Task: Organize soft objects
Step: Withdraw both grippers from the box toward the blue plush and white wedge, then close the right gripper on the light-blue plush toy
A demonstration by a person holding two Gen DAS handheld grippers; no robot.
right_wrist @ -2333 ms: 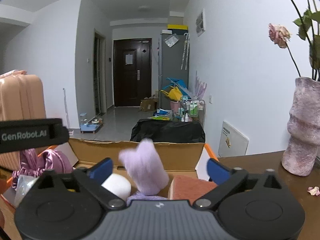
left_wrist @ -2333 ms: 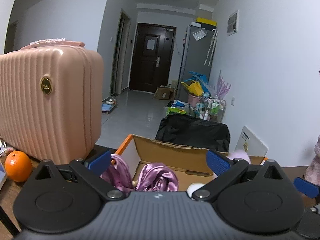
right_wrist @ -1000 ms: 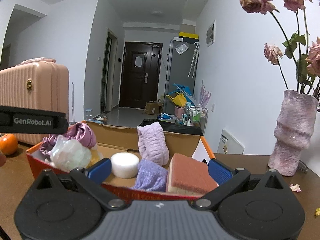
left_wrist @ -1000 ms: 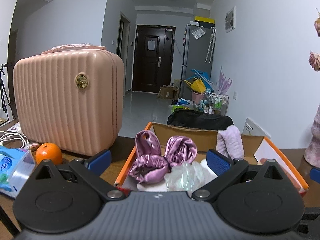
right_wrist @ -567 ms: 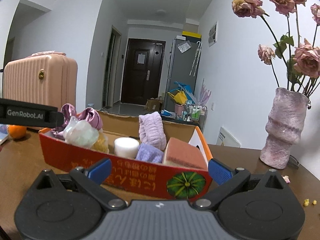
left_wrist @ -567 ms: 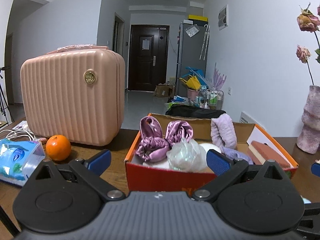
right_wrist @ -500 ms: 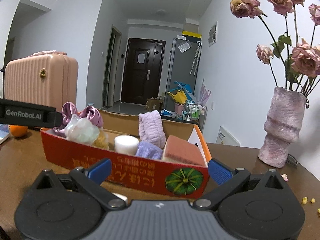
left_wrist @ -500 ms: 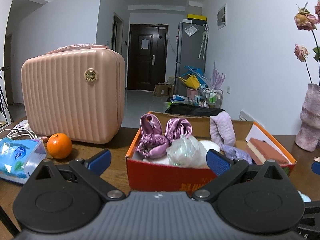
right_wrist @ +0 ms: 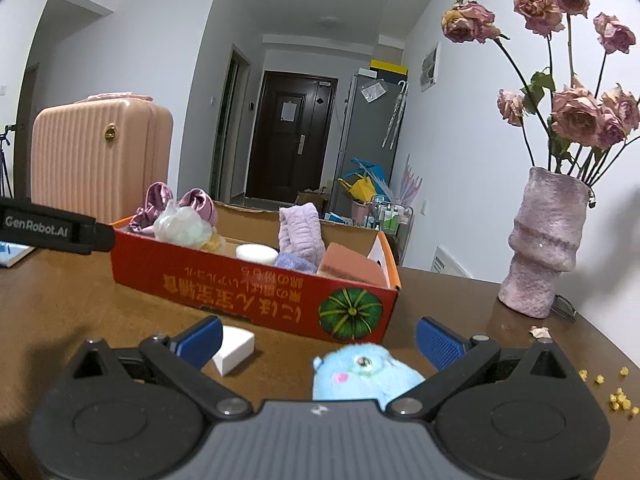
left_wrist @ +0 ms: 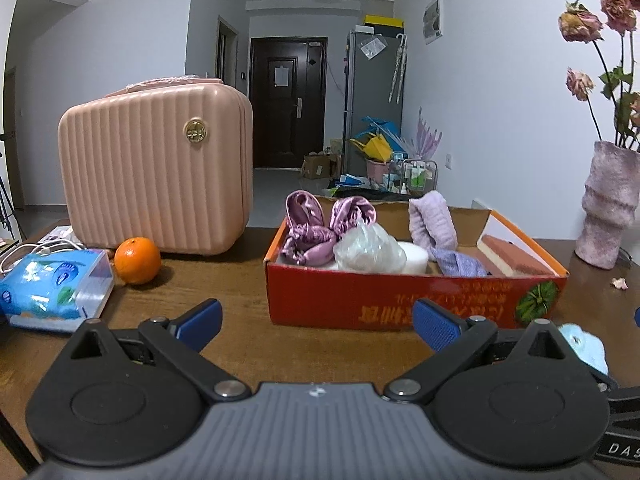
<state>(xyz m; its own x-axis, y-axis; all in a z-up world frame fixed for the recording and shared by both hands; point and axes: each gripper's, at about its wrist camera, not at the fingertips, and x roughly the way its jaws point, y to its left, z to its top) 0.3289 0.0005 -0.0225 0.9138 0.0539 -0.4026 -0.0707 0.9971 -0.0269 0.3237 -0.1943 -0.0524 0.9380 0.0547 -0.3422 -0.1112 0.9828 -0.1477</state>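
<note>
A red cardboard box point(left_wrist: 384, 300) point(right_wrist: 256, 288) on the brown table holds purple satin scrunchies point(left_wrist: 308, 232), a clear plastic-wrapped bundle point(left_wrist: 368, 246), a white round pad point(right_wrist: 256, 254), a lilac fuzzy cloth point(right_wrist: 298, 232) and a terracotta sponge point(right_wrist: 348, 266). In front of the box lie a white block point(right_wrist: 234, 348) and a light blue plush toy point(right_wrist: 364, 374), which sits between the fingers of my right gripper point(right_wrist: 318, 338). That gripper is open, apart from the toy. My left gripper point(left_wrist: 316, 320) is open and empty, short of the box; the blue plush point(left_wrist: 584, 346) shows at its right.
A pink ribbed suitcase point(left_wrist: 156, 168) stands at the back left, with an orange point(left_wrist: 137, 261) and a blue tissue pack point(left_wrist: 52, 284) beside it. A pink vase with dried roses point(right_wrist: 548, 240) stands right of the box. Yellow crumbs point(right_wrist: 616, 400) lie at the far right.
Both grippers have pulled back from over the box and dropped low toward the table. The blue plush toy and the white block have come into the right wrist view.
</note>
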